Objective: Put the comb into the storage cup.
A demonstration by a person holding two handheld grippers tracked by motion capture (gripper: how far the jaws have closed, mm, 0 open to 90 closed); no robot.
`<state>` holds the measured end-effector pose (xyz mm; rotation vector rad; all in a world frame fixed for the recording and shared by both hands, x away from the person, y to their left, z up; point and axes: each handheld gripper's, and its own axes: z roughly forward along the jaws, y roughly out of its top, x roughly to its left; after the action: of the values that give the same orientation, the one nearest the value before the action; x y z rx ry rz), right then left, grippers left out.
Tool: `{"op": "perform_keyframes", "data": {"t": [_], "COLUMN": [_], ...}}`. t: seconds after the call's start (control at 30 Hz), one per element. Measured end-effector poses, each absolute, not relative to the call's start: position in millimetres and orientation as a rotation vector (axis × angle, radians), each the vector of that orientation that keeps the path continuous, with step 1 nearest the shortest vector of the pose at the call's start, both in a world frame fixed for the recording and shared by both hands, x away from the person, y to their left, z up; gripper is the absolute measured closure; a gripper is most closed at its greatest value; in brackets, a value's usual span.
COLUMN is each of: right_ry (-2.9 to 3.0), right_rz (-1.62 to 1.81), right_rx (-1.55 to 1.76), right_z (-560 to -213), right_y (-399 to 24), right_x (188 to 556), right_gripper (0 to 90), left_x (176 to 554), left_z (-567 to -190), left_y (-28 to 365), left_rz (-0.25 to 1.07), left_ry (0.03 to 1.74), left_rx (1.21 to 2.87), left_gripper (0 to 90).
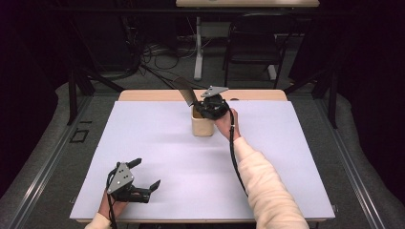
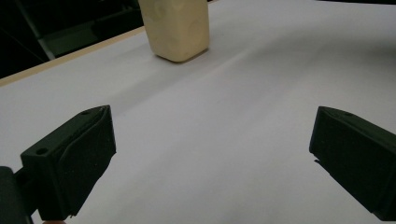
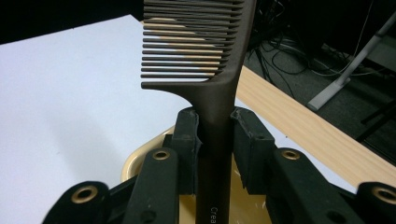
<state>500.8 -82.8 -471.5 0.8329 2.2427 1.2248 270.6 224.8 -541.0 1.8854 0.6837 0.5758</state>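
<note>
right gripper (image 3: 215, 140) clamps the comb (image 3: 205, 56) handle over the cup (image 1: 202, 125) near the table's far edge, probably lowering it in; keep it upright. left gripper (image 1: 145, 175) gapes empty.

Comb (image 3: 212, 88) above cup (image 1: 202, 125), seemingly.

The comb (image 3: 212, 70) is dark brown with pale lettering on its handle. The cup (image 1: 201, 125) is cream yellow. The table (image 1: 143, 143) is covered in plain white, with a light wood strip along its far edge. Both grippers, right (image 3: 215, 140) and left (image 2: 212, 154), are black.
</note>
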Motion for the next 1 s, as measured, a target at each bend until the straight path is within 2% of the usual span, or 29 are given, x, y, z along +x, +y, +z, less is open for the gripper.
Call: {"op": "perform_keyframes", "data": {"t": [0.37, 0.4, 0.6, 0.67, 0.8, 1.0], "right_ry": [2.271, 2.270, 2.322, 2.324, 2.340, 2.361], "right_rz": [1.066, 1.055, 1.016, 1.024, 1.057, 1.102], "right_rx": [0.837, 0.837, 0.870, 0.889, 0.926, 0.934], "right_z": [-474.0, -473.6, -468.7, -466.5, -460.6, -455.1], "right_y": [-76.1, -75.8, -76.6, -79.1, -87.2, -95.4], "right_x": [499.9, 499.4, 494.2, 492.4, 490.0, 483.9], "right_gripper": [69.8, 68.2, 44.9, 43.1, 33.1, 26.7], "left_x": [270.6, 270.5, 270.4, 270.5, 270.5, 270.3], "left_z": [-541.1, -541.0, -540.9, -540.9, -540.8, -540.7], "left_y": [225.0, 225.2, 224.9, 224.8, 224.7, 224.6], "left_rz": [0.574, 0.576, 0.576, 0.577, 0.579, 0.580], "left_ry": [0.686, 0.686, 0.684, 0.684, 0.685, 0.685], "left_rx": [1.884, 1.884, 1.886, 1.886, 1.888, 1.887], "left_gripper": [0.5, 0.4, 0.4, 0.5, 0.5, 0.5]}}
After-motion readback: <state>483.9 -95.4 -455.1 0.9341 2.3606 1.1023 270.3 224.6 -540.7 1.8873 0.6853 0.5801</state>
